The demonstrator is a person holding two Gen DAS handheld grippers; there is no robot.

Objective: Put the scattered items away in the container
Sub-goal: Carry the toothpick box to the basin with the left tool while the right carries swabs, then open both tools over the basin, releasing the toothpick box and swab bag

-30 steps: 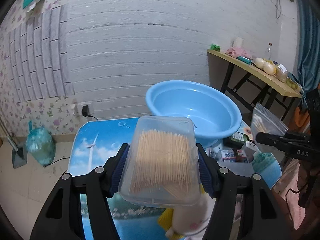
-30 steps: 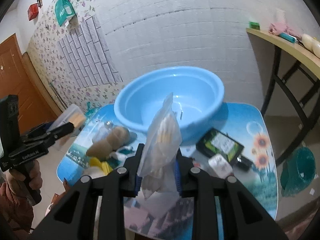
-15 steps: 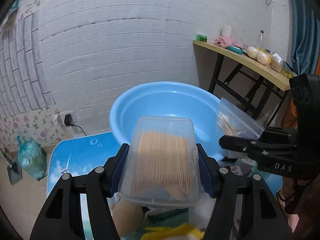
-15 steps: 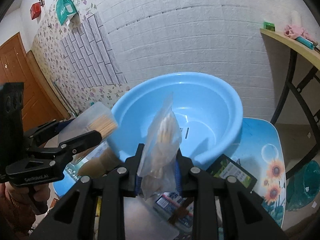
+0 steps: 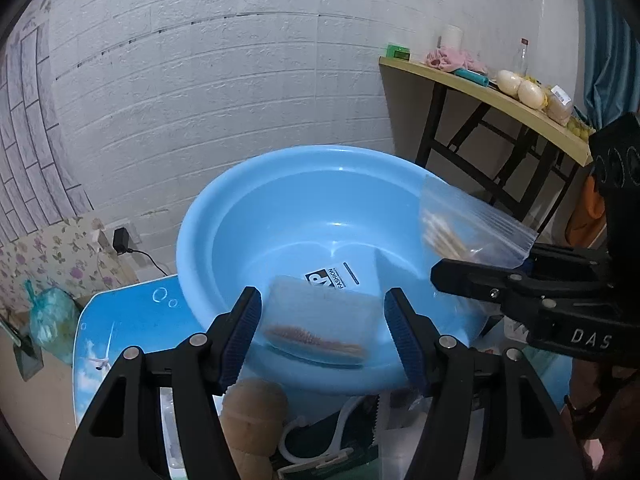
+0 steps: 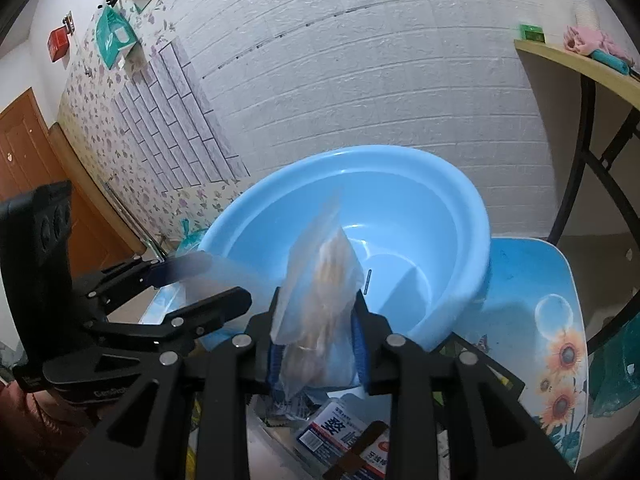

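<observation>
A big blue basin (image 5: 320, 208) (image 6: 400, 208) fills the middle of both views. My left gripper (image 5: 321, 300) (image 6: 208, 282) hangs over its near rim. A clear box of toothpicks (image 5: 320, 320) (image 6: 212, 270) shows blurred just ahead of the left fingertips, tipped forward over the basin, and the pads do not seem to press on it. My right gripper (image 6: 318, 308) (image 5: 484, 260) holds a clear zip bag of cotton swabs (image 6: 324, 264) (image 5: 468, 216) upright over the basin's edge. Its jaws are opening, with the bag still between the pads.
The basin stands on a low table with a blue picture top (image 5: 120, 320) (image 6: 540, 280). A brown rounded thing (image 5: 252, 408) and small printed boxes (image 6: 336, 428) lie on it near me. A wooden side table (image 5: 500, 96) stands at the right wall, a green bag (image 5: 48, 320) on the floor.
Both grippers have come forward to the basin. The toothpick box, earlier large and tight between the left pads, now looks smaller, blurred and tipped forward. The right pads stand slightly wider.
</observation>
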